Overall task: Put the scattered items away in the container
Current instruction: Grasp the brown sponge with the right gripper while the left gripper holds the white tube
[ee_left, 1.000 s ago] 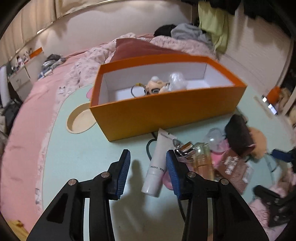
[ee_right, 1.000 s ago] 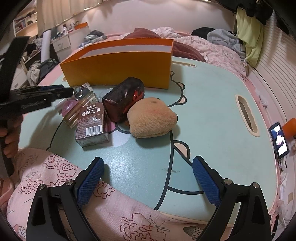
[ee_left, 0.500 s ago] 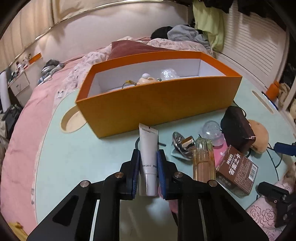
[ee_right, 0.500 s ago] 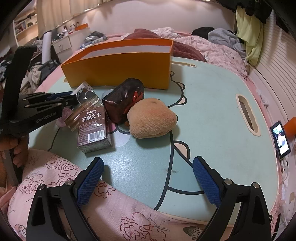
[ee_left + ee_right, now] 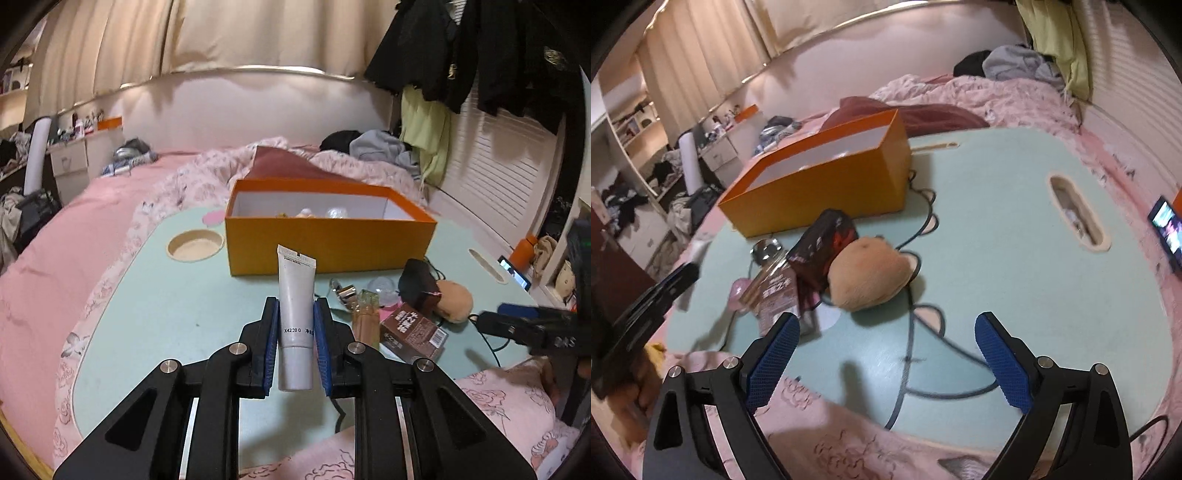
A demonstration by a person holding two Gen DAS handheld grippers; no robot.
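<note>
My left gripper (image 5: pixel 295 314) is shut on a white cream tube (image 5: pixel 295 306) and holds it lifted above the mint table (image 5: pixel 166 314), in front of the orange box (image 5: pixel 325 240). The box holds a few small items. On the table to the right lie a perfume bottle (image 5: pixel 365 314), a brown carton (image 5: pixel 413 328), a dark pouch (image 5: pixel 417 284) and a tan plush (image 5: pixel 452 295). My right gripper (image 5: pixel 886 332) is open and empty above the table's near edge, behind the tan plush (image 5: pixel 868 273) and carton (image 5: pixel 775 299). The orange box (image 5: pixel 820 184) stands beyond.
The table sits on a pink bed with a floral blanket (image 5: pixel 831 443) at its near edge. A round cup hole (image 5: pixel 195 245) is left of the box, a slot (image 5: pixel 1078 214) at the right. A phone (image 5: pixel 1167 229) lies off the right edge.
My left gripper closed on the cream tube and lifted it off the table, tilting upward. My right gripper moved forward and tilted, still open.
</note>
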